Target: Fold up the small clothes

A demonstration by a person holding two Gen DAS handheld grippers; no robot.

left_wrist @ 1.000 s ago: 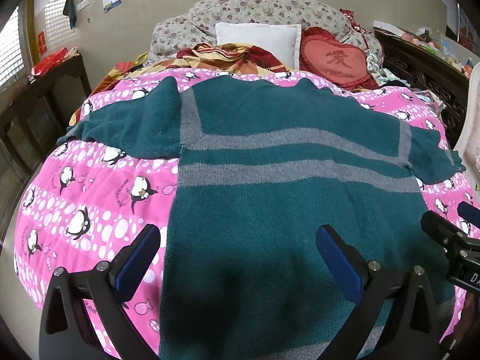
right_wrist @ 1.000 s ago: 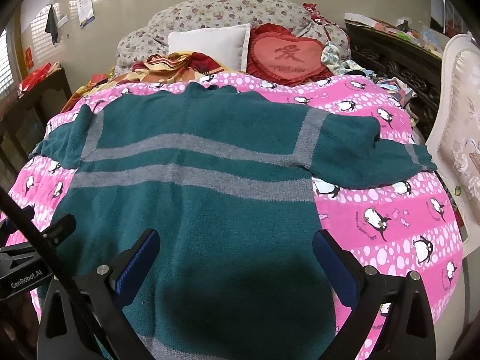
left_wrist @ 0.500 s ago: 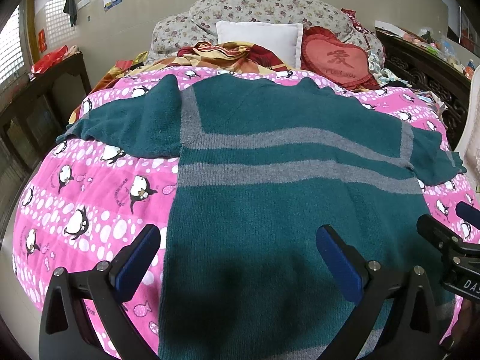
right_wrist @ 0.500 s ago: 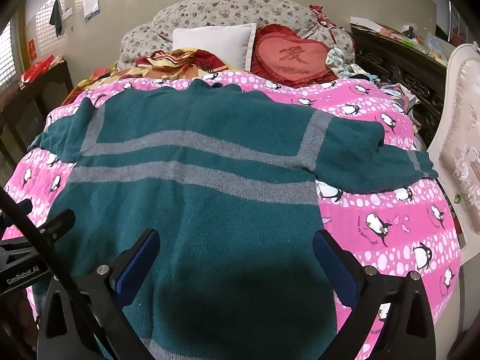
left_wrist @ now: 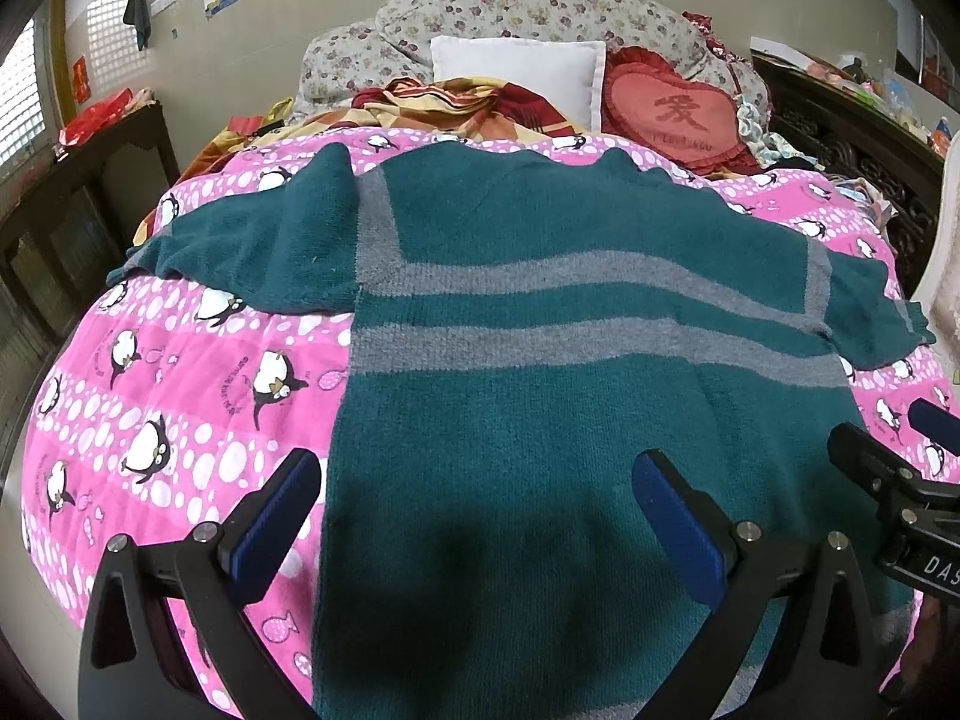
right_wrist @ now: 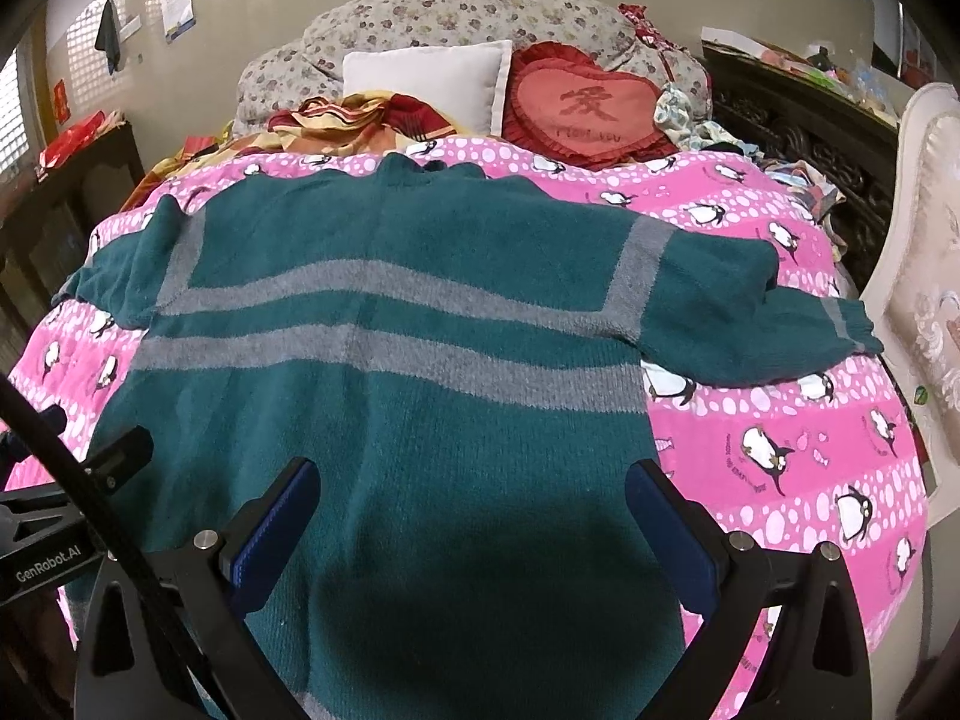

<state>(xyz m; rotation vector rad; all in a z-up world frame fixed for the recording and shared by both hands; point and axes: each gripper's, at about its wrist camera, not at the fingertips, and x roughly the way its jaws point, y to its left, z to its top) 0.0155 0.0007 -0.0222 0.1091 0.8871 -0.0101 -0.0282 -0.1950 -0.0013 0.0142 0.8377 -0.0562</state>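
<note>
Your left gripper (left_wrist: 474, 504) hangs over the sweater's lower left part w/ jaws spread wide and nothing between them: one blue pad (left_wrist: 273, 516) sits above the pink quilt (left_wrist: 180, 396), the other above the knit. Your right gripper (right_wrist: 468, 516) is set the same way, jaws fully apart and holding nothing, both pads above the lower body of the garment.

The teal sweater (left_wrist: 570, 312) lies flat, spread across the penguin-print quilt, collar toward the pillows, hem toward you. Two grey stripes cross the chest; both sleeves extend outward, the right sleeve (right_wrist: 756, 312) reaching near the quilt's edge.

Ref. items behind the collar: white pillow (right_wrist: 426, 84), red heart cushion (right_wrist: 585, 108), floral bedding (right_wrist: 468, 15). Each gripper appears at the edge of the other's view.
</note>
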